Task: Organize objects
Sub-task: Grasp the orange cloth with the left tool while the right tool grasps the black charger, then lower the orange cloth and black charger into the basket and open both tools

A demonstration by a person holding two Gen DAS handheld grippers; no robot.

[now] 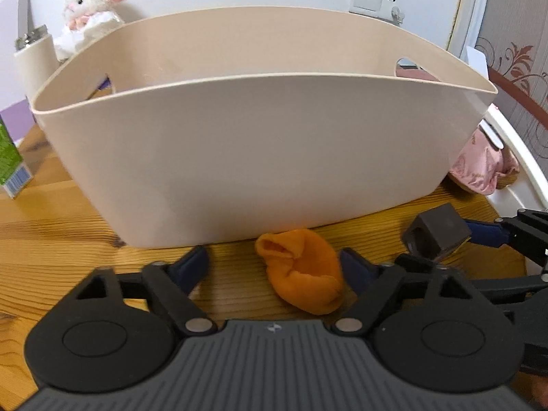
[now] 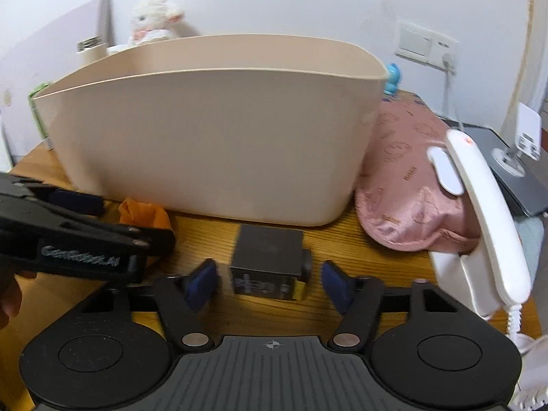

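A crumpled orange sock (image 1: 301,274) lies on the wooden table (image 1: 51,233), just in front of the big beige basket (image 1: 239,154). My left gripper (image 1: 275,267) straddles the sock: the right pad sits at its edge and the left pad stands well clear, so the jaws are open. In the right wrist view a dark grey block (image 2: 269,263) with a label rests between the blue pads of my right gripper (image 2: 270,286), with a gap on each side. The basket (image 2: 205,137) rises right behind it. The sock (image 2: 144,214) shows beside the left gripper's fingers (image 2: 78,202).
A pink satin pouch (image 2: 404,185) and a white telephone (image 2: 486,226) crowd the table to the right of the basket. A plush lamb (image 1: 90,3), a white bottle (image 1: 34,58) and a green carton (image 1: 10,157) stand at the left and behind. The table edge runs near the phone.
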